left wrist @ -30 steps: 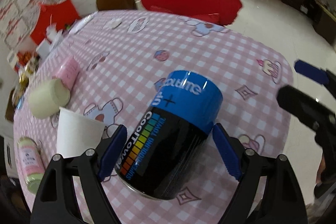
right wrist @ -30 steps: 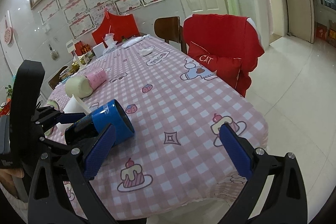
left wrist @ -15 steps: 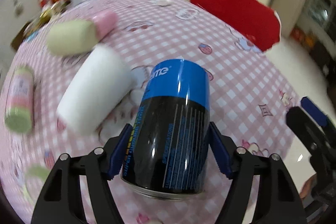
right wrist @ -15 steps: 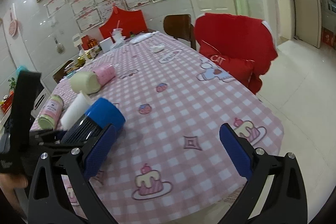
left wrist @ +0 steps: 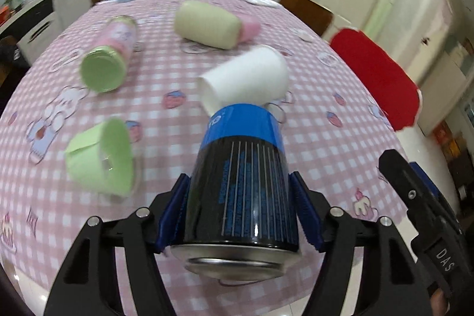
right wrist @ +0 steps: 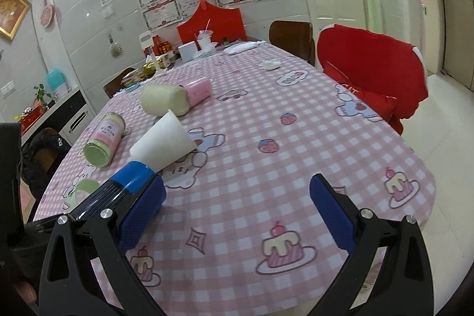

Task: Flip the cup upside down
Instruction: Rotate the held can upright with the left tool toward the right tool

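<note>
My left gripper (left wrist: 240,206) is shut on a black can-shaped cup with a blue band (left wrist: 241,176), held above the pink checked table (left wrist: 326,144) with its metal base toward the camera and its blue end pointing away. The same cup (right wrist: 127,182) shows at the left of the right wrist view, lying nearly level. My right gripper (right wrist: 237,212) is open and empty over the table's near edge, to the right of the cup.
A white paper cup (left wrist: 246,79) lies on its side just beyond the blue end. A green cup (left wrist: 100,159), a pink-and-green bottle (left wrist: 109,61) and a cream-and-pink roll (left wrist: 210,25) lie to the left and behind. A red-covered chair (right wrist: 373,70) stands right.
The left gripper has swung round with the cup, turning its blue end away toward the far side of the table. The right gripper has stayed open and shifted only slightly.
</note>
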`<action>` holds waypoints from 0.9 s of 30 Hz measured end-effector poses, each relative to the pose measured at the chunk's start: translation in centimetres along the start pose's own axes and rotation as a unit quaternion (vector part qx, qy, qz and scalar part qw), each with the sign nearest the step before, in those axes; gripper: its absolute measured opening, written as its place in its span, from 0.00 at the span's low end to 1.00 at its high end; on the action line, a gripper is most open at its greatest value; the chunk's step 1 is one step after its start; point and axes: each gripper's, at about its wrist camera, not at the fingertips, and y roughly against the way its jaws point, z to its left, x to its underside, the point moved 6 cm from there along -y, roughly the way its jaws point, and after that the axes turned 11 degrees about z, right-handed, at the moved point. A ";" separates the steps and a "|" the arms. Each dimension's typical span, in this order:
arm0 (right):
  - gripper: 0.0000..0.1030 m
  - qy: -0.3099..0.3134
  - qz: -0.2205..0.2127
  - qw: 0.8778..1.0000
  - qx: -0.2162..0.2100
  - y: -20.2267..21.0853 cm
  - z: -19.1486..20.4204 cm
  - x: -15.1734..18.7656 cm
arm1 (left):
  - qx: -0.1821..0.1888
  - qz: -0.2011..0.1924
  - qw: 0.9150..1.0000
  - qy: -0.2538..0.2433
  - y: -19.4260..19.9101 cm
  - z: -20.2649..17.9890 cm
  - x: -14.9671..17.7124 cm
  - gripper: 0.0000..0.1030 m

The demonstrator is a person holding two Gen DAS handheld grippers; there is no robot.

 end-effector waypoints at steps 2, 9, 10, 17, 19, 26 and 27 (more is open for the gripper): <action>0.92 0.002 0.003 1.000 -0.003 -0.4 0.5 0.0 | -0.005 -0.010 1.000 0.015 0.0 0.4 0.0 0.66; 0.92 0.002 0.007 1.000 -0.001 -0.8 1.5 -0.5 | -0.007 -0.021 0.999 0.041 -0.4 1.6 -0.2 0.66; 0.92 0.002 0.008 1.000 0.000 -0.8 1.6 -0.5 | -0.003 -0.019 0.999 0.042 -0.6 1.7 -0.3 0.66; 0.92 -0.001 0.012 1.000 0.005 -1.0 1.9 -0.8 | 0.006 -0.041 0.998 0.042 0.0 2.1 -0.7 0.66; 0.92 0.001 0.011 1.000 0.005 -1.0 2.1 -0.8 | 0.011 -0.036 0.999 0.035 -0.1 2.0 -0.6 0.66; 0.92 0.007 0.008 1.000 0.005 -0.6 3.2 -1.1 | 0.024 -0.034 0.999 0.015 0.9 2.3 -0.4 0.66; 0.92 0.007 0.008 1.000 0.002 -0.5 3.3 -1.2 | 0.024 -0.037 0.999 0.011 1.3 2.5 -0.3 0.66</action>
